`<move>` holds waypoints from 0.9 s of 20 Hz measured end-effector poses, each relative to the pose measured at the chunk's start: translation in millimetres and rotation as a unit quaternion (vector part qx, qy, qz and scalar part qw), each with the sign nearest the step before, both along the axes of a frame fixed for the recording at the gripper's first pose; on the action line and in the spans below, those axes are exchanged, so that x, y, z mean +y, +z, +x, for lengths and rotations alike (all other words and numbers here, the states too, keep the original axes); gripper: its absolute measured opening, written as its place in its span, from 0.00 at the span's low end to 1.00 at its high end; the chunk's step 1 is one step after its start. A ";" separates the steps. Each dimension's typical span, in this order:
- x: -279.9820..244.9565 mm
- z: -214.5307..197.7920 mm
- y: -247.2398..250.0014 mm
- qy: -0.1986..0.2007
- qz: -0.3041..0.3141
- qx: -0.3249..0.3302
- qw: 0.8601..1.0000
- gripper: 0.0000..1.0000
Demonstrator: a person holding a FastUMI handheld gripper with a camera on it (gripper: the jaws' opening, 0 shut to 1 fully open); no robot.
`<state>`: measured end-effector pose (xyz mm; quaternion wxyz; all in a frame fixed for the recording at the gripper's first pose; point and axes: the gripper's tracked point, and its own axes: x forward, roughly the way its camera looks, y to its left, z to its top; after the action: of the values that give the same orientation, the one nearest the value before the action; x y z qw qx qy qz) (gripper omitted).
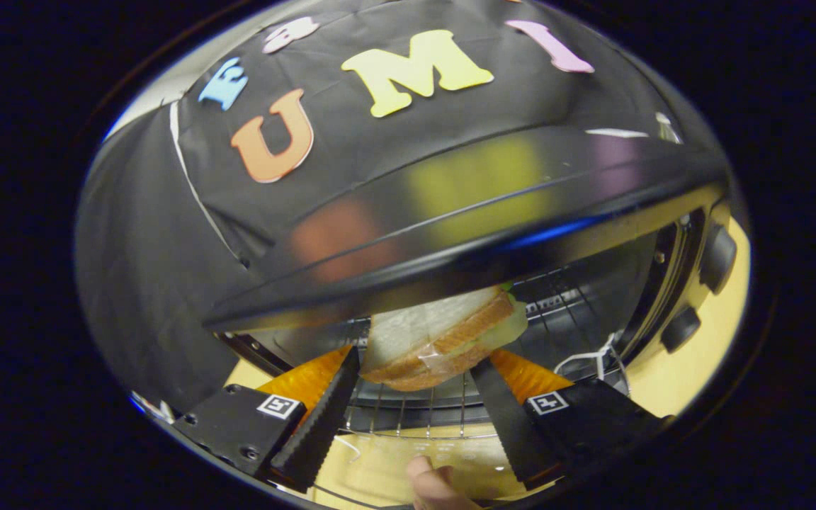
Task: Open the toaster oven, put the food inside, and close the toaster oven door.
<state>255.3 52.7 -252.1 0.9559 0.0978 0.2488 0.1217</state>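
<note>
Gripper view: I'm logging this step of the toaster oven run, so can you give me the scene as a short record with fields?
claw: both fingers press on the sandwich
sandwich: held over the wire rack, at the oven's mouth
toaster oven: black and glossy, door open
wire rack: below the sandwich, inside the oven
knobs: two on the oven's front panel
stage: food going in, door not yet closed

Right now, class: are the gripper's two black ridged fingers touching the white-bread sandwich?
Touching. The gripper view shows both fingers pressed against the sandwich sides, holding it over the oven's wire rack.
</note>
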 end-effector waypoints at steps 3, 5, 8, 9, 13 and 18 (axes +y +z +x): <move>-0.1 -6.7 -6.1 -0.004 -0.053 -0.013 0.998 1.00; 1.3 -9.7 -11.2 -0.004 -0.072 -0.007 0.997 1.00; -0.2 -18.2 -19.8 0.000 -0.123 0.027 0.992 1.00; 1.7 -25.6 -24.6 0.014 -0.145 0.041 0.988 1.00; -1.6 -45.3 -32.6 0.014 -0.190 0.089 0.978 1.00; -10.6 -77.9 -23.4 -0.015 -0.166 0.111 0.980 1.00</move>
<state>177.4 42.1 -275.4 0.9271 -0.0455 0.3682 0.0532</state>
